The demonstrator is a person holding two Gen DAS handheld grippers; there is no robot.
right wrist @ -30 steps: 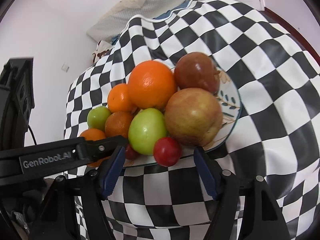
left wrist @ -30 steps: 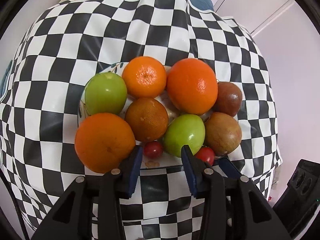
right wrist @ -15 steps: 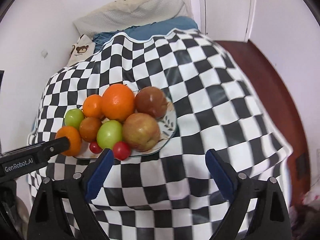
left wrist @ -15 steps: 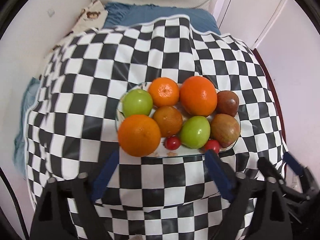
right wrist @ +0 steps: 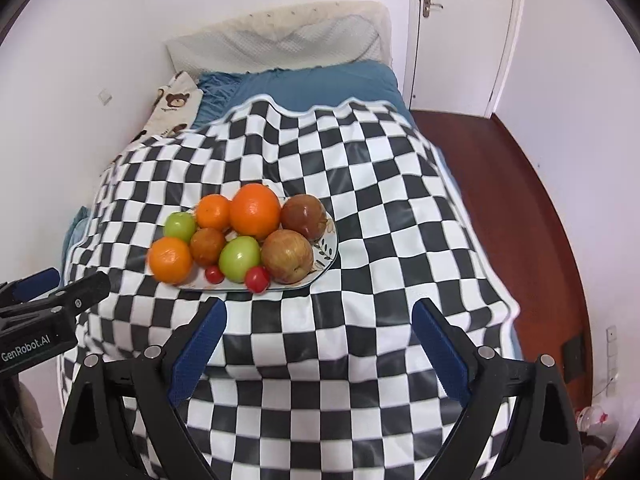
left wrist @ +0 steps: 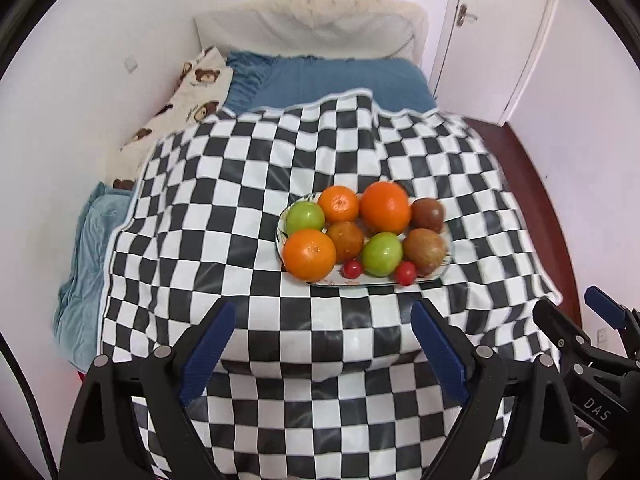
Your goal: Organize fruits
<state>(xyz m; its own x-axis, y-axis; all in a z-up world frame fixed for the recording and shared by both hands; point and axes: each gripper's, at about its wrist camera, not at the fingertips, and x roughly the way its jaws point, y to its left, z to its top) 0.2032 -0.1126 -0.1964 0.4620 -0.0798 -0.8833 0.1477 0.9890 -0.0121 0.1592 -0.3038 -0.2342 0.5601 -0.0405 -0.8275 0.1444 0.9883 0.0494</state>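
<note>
Nearest the cameras, the left gripper (left wrist: 320, 344) and the right gripper (right wrist: 318, 340) both hang above the near part of the checkered cloth (left wrist: 240, 208), jaws spread wide with nothing between the blue pads. Well beyond both sets of fingertips sits an oval patterned plate (left wrist: 447, 258) full of fruit. Along its near edge lie two cherry tomatoes (left wrist: 353, 269), a large orange (left wrist: 309, 255), a green apple (left wrist: 382, 254) and a reddish apple (left wrist: 425, 251). Behind them sit a brownish orange (left wrist: 346, 241), another green apple (left wrist: 305, 217), a mandarin (left wrist: 339, 204), a big orange (left wrist: 385, 207) and a dark red apple (left wrist: 428, 215). The cloth covers a bed; farther back are a blue sheet (left wrist: 340, 80), a bear-print pillow (left wrist: 192, 92), a cream headboard (left wrist: 308, 26), a white door (left wrist: 496, 36) and dark red floor (right wrist: 520, 184).
</note>
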